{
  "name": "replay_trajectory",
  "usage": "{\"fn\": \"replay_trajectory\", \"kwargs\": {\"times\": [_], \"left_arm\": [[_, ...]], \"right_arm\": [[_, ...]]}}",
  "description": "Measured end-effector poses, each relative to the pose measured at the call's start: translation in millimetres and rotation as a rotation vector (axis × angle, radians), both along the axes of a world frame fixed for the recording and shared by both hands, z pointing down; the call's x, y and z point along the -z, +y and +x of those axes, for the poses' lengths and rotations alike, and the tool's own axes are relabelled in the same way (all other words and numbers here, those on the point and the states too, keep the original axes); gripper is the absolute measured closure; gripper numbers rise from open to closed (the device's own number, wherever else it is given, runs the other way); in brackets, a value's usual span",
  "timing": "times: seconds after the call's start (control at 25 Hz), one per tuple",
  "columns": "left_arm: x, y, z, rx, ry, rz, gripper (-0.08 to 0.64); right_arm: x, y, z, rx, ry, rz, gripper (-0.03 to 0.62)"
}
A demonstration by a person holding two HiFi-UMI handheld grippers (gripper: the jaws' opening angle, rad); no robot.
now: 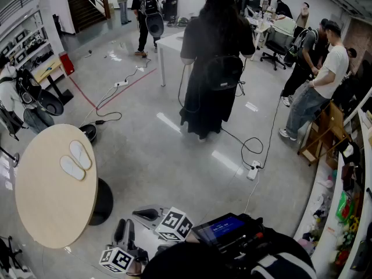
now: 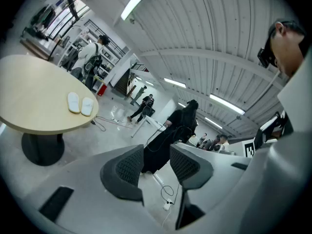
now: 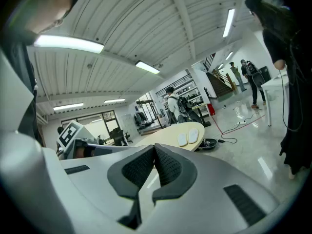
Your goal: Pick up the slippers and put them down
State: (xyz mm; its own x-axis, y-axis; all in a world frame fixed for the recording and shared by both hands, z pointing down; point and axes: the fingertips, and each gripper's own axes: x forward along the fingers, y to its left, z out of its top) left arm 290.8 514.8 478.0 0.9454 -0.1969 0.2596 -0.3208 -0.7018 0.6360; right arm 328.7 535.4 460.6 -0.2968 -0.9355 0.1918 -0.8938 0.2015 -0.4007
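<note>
We see the white slippers [image 1: 76, 160] lying side by side on the round table [image 1: 52, 214], well apart from our left gripper [image 2: 157, 162], jaws spread and empty, and our right gripper [image 3: 154, 156], jaws pressed together on nothing.

1. The pair of flat white slippers [image 1: 76, 160] on the round pale-wood table [image 1: 55, 208] is too small in every view to tell their straps or which way up they lie.
2. In the head view, the table's black pedestal base [image 1: 103, 205] is mostly hidden beneath the top. In the left gripper view, the picture's edge cuts off the tabletop's left side.
3. In the right gripper view, that gripper's own grey body covers the table's near part and base.
4. In the head view, the rear ends of the left gripper [image 1: 124, 225] and right gripper [image 1: 139, 213] are largely hidden by the wearer's dark clothing [image 1: 232, 260].
5. The person in long black clothes [image 1: 210, 57] hides part of the white rectangular table [image 1: 171, 39].
</note>
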Motion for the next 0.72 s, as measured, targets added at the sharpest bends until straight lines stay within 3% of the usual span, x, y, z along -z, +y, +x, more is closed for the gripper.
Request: {"fn": "replay_trajectory", "kwargs": {"times": [0.12,0.28,0.56,0.72], "left_arm": [[-10.0,2.5,5.0,0.049,0.006,-0.008,0.377],[-10.8,-37.5,-4.4,0.027,0.036,0.051,0.377],[13.7,-110.5,-98.8,0.083,0.049,0.071,0.377],[13.8,-133.3,-140.1,0.14,0.051,0.088,0.377]], "right_arm": [[-15.7,-2.2,7.3,0.041,-0.058,-0.024,0.577],[-9.9,-24.4,16.0,-0.044,-0.01,0.004,0.577],[5.2,-110.4,-78.3,0.001,0.016,-0.012,0.577],[4.4,-138.8,-108.1,0.0,0.009,-0.013,0.575]]}}
